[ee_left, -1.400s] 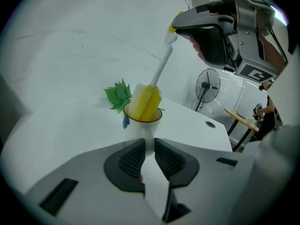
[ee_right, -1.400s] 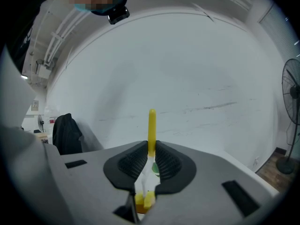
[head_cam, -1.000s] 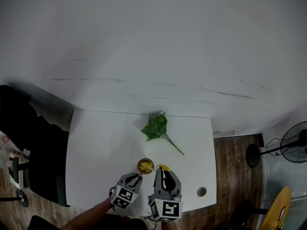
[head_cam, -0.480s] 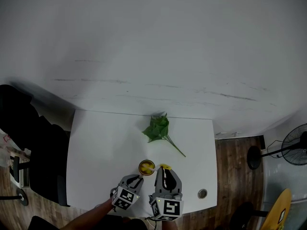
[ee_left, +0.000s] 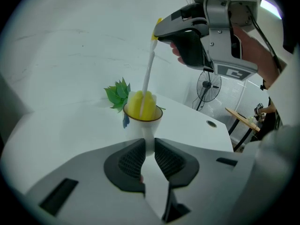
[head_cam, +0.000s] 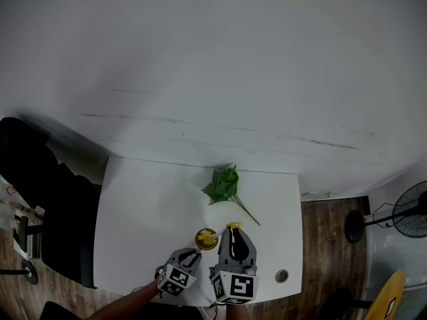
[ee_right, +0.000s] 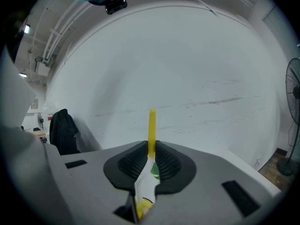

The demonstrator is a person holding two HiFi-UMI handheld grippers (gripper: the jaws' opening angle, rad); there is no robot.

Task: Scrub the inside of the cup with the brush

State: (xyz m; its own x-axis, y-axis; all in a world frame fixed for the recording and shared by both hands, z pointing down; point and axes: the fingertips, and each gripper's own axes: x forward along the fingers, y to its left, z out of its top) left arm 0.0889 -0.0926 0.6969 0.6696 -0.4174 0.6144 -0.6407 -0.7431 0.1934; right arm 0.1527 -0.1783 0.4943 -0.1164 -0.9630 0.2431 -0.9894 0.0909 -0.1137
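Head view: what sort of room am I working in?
Probably an office or lab workspace: a white desk with a cable grommet, a standing fan on wood flooring, and a black chair.

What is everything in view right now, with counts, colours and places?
table: one, white, middle of the head view
cup: one, white with a dark rim, near table edge
brush: one, yellow head on a white stem, head in the cup
leaf sprig: one, green, behind the cup
grommet: one, grey, table's near right corner
fan: one, black, floor at right
chair: one, black, left of the table
left hand-held gripper: one, grey, shut on cup
right hand-held gripper: one, grey, shut on brush
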